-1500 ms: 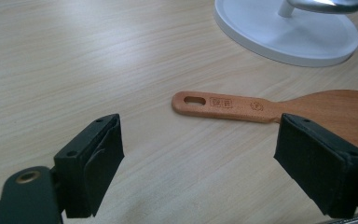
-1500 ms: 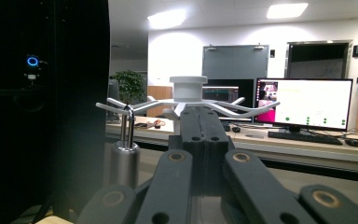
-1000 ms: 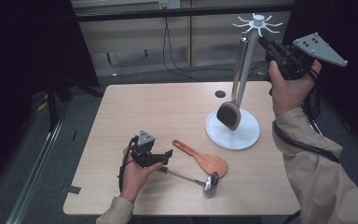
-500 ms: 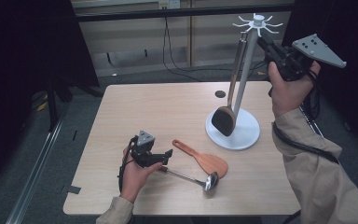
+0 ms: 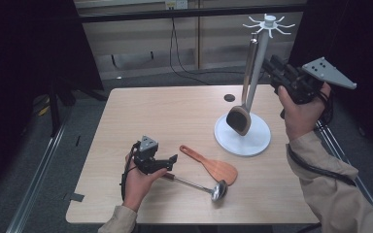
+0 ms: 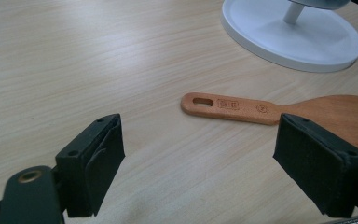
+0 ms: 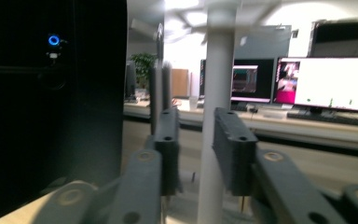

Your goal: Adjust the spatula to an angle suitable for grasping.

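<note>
Utensils, three: dark spoon (image 5: 239, 119) hangs on the rack (image 5: 257, 73) beside my right gripper (image 5: 275, 68), jaws slightly apart and empty; wooden spatula (image 6: 279, 109) and ladle (image 5: 199, 185) lie unhung on the table (image 5: 165, 111) by my left gripper (image 5: 171, 161), jaws wide, empty.

My sleeves (image 5: 337, 194) are tan. Each gripper is black: the left gripper (image 5: 174, 160) carries a small grey plate, the right gripper (image 5: 268, 65) a larger grey three-cornered plate with holes. Black cables trail from both. The pads (image 6: 103, 158) are black foam, with brass-coloured screws.
</note>
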### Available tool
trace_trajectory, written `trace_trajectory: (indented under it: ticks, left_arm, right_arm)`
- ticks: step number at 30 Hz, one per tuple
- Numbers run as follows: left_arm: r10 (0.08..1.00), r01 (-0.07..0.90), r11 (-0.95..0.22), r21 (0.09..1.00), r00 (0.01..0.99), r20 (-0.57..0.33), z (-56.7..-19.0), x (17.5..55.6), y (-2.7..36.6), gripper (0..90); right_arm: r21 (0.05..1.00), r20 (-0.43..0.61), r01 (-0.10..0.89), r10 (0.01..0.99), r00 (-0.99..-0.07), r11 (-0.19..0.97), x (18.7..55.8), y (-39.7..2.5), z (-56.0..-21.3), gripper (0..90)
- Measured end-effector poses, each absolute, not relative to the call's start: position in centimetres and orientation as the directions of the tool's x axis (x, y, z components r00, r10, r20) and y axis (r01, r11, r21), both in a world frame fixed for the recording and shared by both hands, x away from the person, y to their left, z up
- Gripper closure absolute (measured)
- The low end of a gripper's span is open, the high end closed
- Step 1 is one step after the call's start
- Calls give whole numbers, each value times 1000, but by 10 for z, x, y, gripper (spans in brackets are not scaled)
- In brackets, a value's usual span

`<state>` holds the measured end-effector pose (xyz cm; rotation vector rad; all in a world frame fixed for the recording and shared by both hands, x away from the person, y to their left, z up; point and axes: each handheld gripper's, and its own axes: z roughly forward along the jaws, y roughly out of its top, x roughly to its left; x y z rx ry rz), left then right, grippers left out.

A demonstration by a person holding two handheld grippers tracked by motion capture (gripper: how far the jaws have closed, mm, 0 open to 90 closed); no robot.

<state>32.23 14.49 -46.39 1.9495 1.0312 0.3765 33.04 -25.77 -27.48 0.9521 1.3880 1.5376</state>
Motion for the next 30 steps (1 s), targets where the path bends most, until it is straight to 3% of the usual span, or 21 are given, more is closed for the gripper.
trace_trajectory:
  ticks: [2,6,13,20,22,24,27,30]
  left_arm:
    - [785,519,-275,810,607,-122,-463,322,147,161]
    - [792,527,-261,809,596,-132,-464,321,151,179]
    - [808,538,-256,803,575,-128,-465,319,157,230]
    - [828,586,-238,774,540,-154,-469,318,171,367]
    - [842,596,-232,769,518,-148,-470,317,176,475]
    - [855,603,-250,758,504,-119,-471,317,181,497]
    - [881,630,-266,730,466,-80,-473,316,192,635]
    - [896,653,-267,709,439,-67,-475,317,200,710]
  right_arm:
    - [996,10,-80,930,-368,-43,328,-258,-280,645]
    - [999,30,0,914,-404,-32,319,-258,-307,508]
    - [997,35,78,892,-451,0,308,-247,-339,416]
    - [986,74,164,877,-474,5,301,-239,-375,347]
    - [982,91,189,877,-472,0,298,-238,-391,335]
    - [979,87,205,877,-472,13,299,-237,-396,323]
    - [972,92,235,875,-475,25,298,-235,-403,298]
    - [971,74,232,865,-496,50,297,-232,-406,291]
